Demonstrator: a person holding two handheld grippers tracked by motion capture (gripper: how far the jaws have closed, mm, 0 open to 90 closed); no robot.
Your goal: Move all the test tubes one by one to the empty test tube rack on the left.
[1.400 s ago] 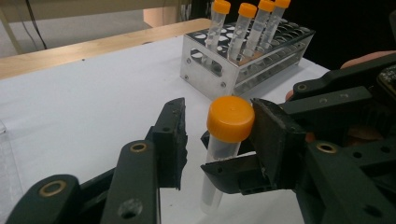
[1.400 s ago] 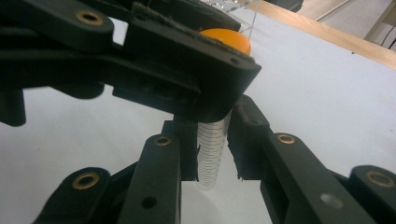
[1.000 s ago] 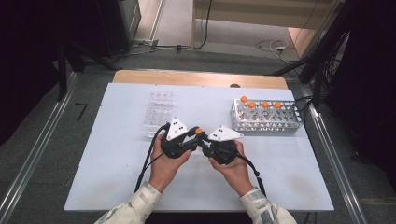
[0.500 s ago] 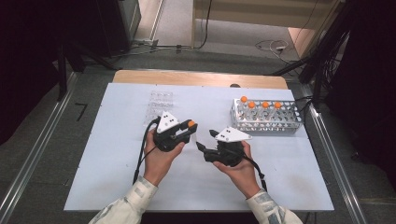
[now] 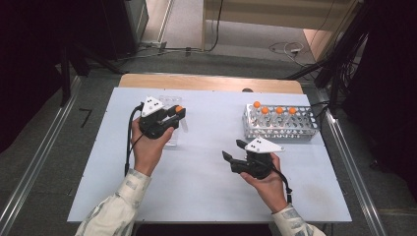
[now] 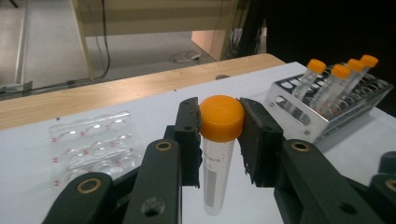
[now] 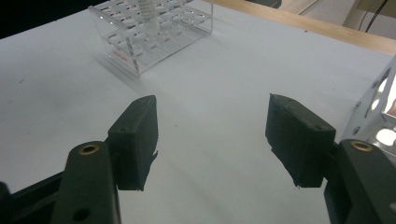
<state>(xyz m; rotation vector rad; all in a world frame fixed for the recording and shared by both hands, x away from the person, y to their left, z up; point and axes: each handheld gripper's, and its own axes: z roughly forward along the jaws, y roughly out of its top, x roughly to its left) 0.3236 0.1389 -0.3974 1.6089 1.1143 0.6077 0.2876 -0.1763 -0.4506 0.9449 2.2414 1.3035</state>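
Observation:
My left gripper point(image 5: 173, 114) is shut on the orange cap of a clear tube point(image 6: 217, 154), and the tube hangs below the pads. It is over the clear plastic rack point(image 5: 168, 101) at the back left of the white table; the same rack point(image 7: 154, 35) lies far ahead in the right gripper view. My right gripper point(image 5: 232, 149) hovers at the near right with its jaws just opened and wide apart. Between its fingers point(image 7: 212, 135) there is nothing but bare table.
A metal rack point(image 5: 278, 125) with several orange-capped tubes stands at the back right, just beyond the right gripper. A wooden strip point(image 5: 211, 82) runs along the table's point(image 5: 196, 182) far edge. Dark equipment and cables lie past the edges.
The grippers were together at mid-table around the tube. The right one has let go and drawn back to the near right. The left one has carried the tube left and back over the clear rack.

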